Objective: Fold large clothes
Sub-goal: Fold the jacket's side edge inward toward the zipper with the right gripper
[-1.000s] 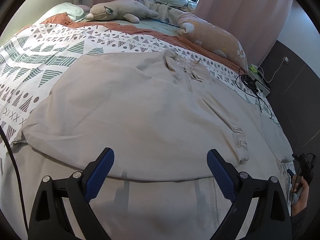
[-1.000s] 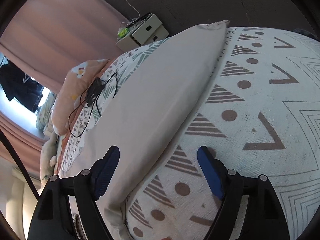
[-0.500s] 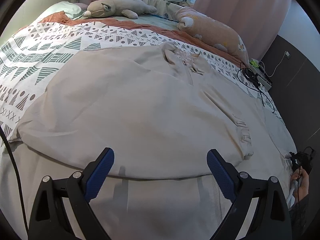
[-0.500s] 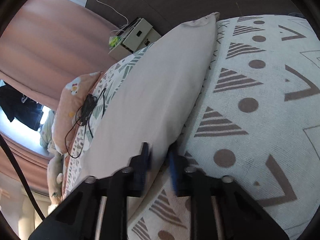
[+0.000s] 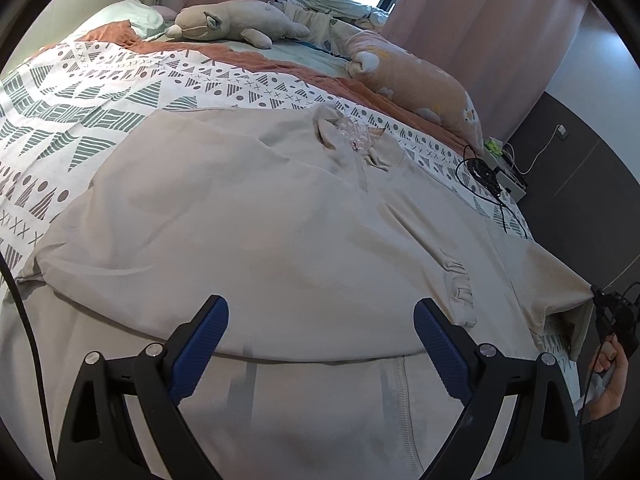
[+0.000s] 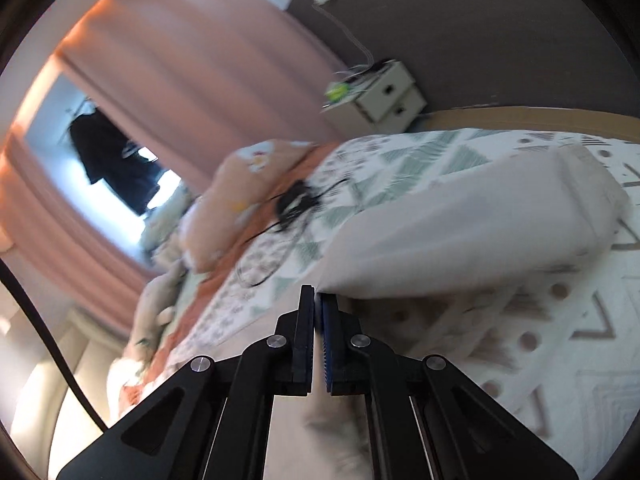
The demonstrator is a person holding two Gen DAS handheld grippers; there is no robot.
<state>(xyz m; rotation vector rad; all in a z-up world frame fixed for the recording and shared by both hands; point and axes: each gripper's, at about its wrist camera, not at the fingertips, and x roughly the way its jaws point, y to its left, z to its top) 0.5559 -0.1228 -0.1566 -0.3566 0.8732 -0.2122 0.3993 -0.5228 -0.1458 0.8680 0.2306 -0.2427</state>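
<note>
A large beige zip-up garment [image 5: 280, 240] lies spread on the patterned bed, collar toward the pillows. My left gripper [image 5: 320, 340] is open and hovers above the garment's near fold, holding nothing. My right gripper [image 6: 319, 320] is shut on the garment's beige sleeve [image 6: 472, 236] and holds it lifted off the bedspread. In the left wrist view the right gripper [image 5: 600, 300] shows at the far right, pulling the sleeve edge [image 5: 560, 280] up into a tent.
A plush animal [image 5: 240, 24] and a peach pillow [image 5: 416, 80] lie at the head of the bed. A black cable bundle [image 5: 484, 176] rests on the bedspread's right side. A white nightstand [image 6: 384, 96] stands by the dark wall. Pink curtains hang behind.
My right gripper closed on the sleeve edge and lifted it off the bed. My left gripper stayed open above the garment.
</note>
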